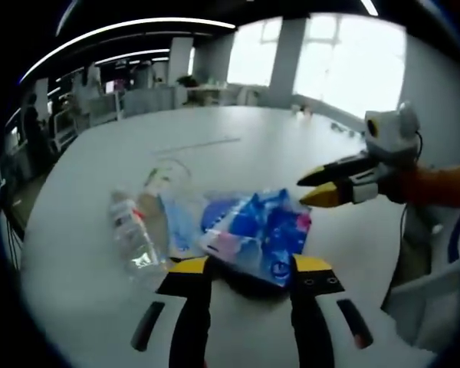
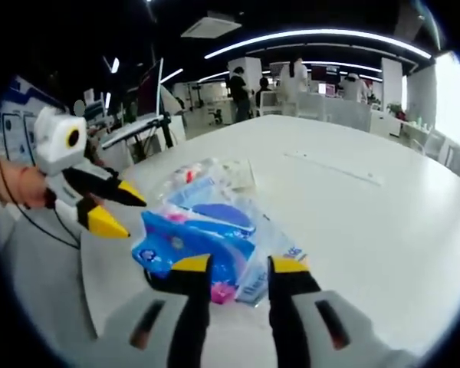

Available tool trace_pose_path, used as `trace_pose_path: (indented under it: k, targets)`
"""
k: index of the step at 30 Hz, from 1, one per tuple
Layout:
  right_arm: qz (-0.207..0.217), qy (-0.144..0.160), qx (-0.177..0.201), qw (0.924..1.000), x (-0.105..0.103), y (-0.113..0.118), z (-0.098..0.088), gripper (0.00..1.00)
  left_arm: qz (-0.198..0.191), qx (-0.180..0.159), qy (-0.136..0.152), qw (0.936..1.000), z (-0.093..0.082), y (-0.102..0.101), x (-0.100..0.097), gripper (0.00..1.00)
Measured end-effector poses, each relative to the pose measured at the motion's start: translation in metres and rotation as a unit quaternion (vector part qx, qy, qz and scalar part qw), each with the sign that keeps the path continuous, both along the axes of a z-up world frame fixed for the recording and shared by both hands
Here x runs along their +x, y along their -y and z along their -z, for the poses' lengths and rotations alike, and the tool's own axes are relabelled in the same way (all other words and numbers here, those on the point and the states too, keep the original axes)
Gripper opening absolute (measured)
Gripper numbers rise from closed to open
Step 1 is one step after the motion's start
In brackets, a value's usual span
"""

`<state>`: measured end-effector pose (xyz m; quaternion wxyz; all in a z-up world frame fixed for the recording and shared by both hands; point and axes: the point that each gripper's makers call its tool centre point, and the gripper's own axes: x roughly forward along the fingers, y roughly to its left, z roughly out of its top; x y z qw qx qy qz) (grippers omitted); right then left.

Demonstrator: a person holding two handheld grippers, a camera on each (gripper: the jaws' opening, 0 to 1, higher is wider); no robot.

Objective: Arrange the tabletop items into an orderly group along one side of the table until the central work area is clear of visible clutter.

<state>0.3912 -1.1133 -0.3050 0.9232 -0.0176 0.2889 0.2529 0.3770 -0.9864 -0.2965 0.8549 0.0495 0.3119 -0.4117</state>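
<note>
A heap of blue and pink plastic packets (image 1: pixel 261 230) lies on the white table (image 1: pixel 238 138), with a clear plastic bottle (image 1: pixel 134 230) on its side against the heap's left. My left gripper (image 1: pixel 249 267) is open, its yellow tips at the heap's near edge. My right gripper (image 1: pixel 313 188) comes in from the right, open, just off the heap's far right corner. In the right gripper view the packets (image 2: pixel 192 238) sit just beyond my open right gripper (image 2: pixel 241 264), and the left gripper (image 2: pixel 126 212) hovers open at their left. Clear wrapping (image 2: pixel 215 175) lies behind them.
A thin strip (image 1: pixel 195 144) lies farther out on the table, and shows again as the strip (image 2: pixel 333 167). A grey chair (image 1: pixel 429 307) stands off the table's edge at the right. Desks, screens and people are in the background.
</note>
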Motion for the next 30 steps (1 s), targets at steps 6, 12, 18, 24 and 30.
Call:
trace_pose_path:
  k: [6, 12, 18, 24, 30]
  targets:
    - [-0.002, -0.009, -0.009, 0.9999, 0.002, 0.001, 0.007, 0.26, 0.001, 0.006, -0.003, 1.0000, 0.004, 0.003, -0.002, 0.33]
    - [-0.002, -0.017, -0.012, 0.9998, 0.002, 0.001, 0.013, 0.20, 0.006, 0.016, -0.003, 0.9998, 0.010, 0.007, -0.006, 0.29]
    - [-0.003, -0.022, -0.018, 0.9996, 0.001, 0.003, 0.017, 0.16, 0.003, 0.019, -0.007, 0.9998, 0.013, 0.010, -0.005, 0.25]
    - [-0.003, -0.028, -0.014, 0.9995, 0.001, 0.004, 0.020, 0.08, 0.002, 0.027, -0.012, 0.9995, 0.019, 0.010, -0.005, 0.20]
    - [-0.002, -0.028, -0.015, 0.9995, 0.001, 0.005, 0.021, 0.03, 0.001, 0.032, -0.015, 0.9994, 0.023, 0.008, -0.004, 0.15]
